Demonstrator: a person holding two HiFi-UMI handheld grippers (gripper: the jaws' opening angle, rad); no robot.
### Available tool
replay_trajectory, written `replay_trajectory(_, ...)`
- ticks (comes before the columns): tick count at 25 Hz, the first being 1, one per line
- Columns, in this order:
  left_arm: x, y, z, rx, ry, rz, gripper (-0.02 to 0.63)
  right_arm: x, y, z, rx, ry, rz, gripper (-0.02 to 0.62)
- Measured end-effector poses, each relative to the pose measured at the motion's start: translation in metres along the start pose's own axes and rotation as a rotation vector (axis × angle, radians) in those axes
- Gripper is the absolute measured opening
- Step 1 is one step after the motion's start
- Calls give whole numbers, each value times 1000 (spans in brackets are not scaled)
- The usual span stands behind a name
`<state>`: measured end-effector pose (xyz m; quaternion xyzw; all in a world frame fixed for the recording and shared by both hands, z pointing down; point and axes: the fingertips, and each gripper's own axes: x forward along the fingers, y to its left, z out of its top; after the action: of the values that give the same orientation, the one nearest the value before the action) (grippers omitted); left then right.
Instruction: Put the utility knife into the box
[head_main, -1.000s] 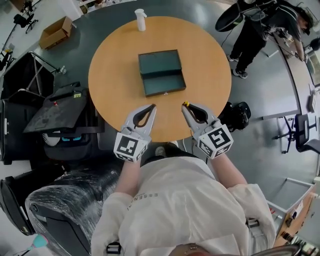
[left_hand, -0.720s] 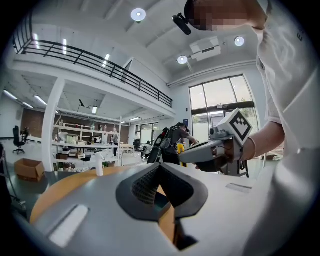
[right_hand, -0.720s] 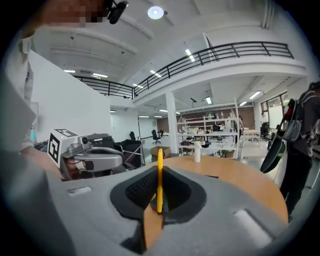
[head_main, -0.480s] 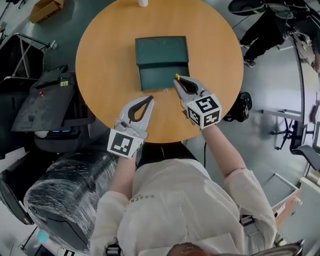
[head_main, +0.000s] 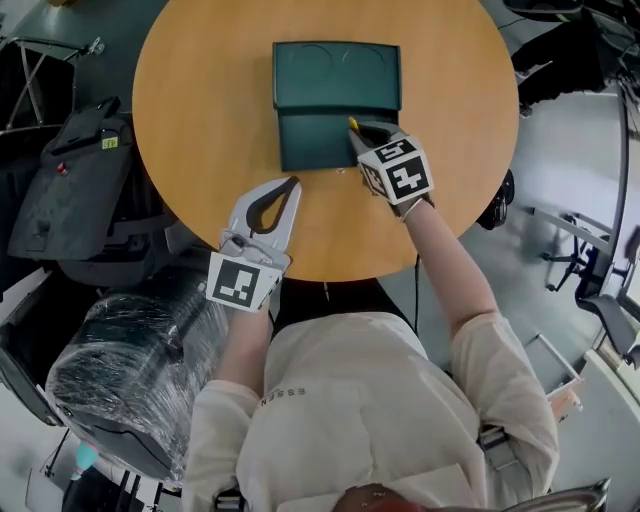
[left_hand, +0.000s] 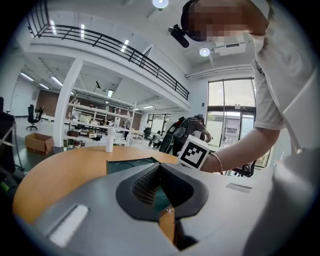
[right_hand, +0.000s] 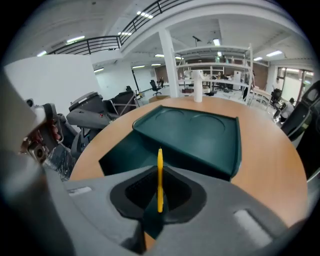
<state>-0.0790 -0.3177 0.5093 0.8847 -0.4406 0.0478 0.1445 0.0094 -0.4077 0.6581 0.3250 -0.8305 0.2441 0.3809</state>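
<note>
Round table (head_main: 200, 120) with a smooth, matt wood-grain top, seen from above. On it lies a shallow rectangular box (head_main: 318, 150) of dark green plastic, its base tray nearer the person and its lid (head_main: 335, 72) folded flat open behind (two round shapes are pressed into the lid's surface). The right gripper (head_main: 355, 128), grey with black ribbed pads and a white marker cube (head_main: 397, 172), is clenched on the utility knife (head_main: 352, 124), a thin, flat yellow strip standing on edge between the pads. In the right gripper view the utility knife (right_hand: 159, 180) points forward over the box's tray (right_hand: 125, 150); whether it touches the tray cannot be told. The left gripper (head_main: 293, 182) hovers over the bare table near the front edge, just left of the box, jaws closed tip to tip and empty. A slim white bottle (right_hand: 198, 92) stands upright at the table's far side.
</note>
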Motion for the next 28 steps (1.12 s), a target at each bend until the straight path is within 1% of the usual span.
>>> replay_trajectory(4,8,1,-3,-20,-11,4,17,11,5,-11,-43,92,39,15)
replay_trajectory(8,12,-2,-3,-28,-7,2,17,22,10,-14,-68,133,49,15)
replay_trajectory(9,13,-2,-3,-29,-6,2,17,24,11,-15,-64,136,55,25)
replay_trajectory(11,12,0,-3,-31,-6,8,17,26,14,-17,-57,142,68,74)
replay_trajectory(13,11,4,-3,-39,-7,21,17,26,17,-17,-53,136,73,97)
replay_trajectory(15,9,7,-3,-43,-7,31,17,24,17,-15,-46,116,71,107)
replay_trajectory(17,9,8,-1,-39,-5,33,17,19,16,-9,-22,82,74,109)
replay_trajectory(19,9,8,2,-32,-6,33,17,9,13,1,25,27,83,109)
replay_trajectory(21,8,9,8,-28,-16,37,17,-7,10,17,80,-54,88,109)
replay_trajectory(23,6,9,20,-15,-30,38,17,-32,7,37,123,-159,80,102)
replay_trajectory(24,4,8,27,-4,-39,38,17,-48,6,47,136,-218,69,67)
replay_trajectory(25,1,6,35,8,-50,37,17,-66,5,55,144,-275,54,-6)
replay_trajectory(28,-8,-2,59,39,-84,39,17,-118,6,70,149,-419,12,-8)
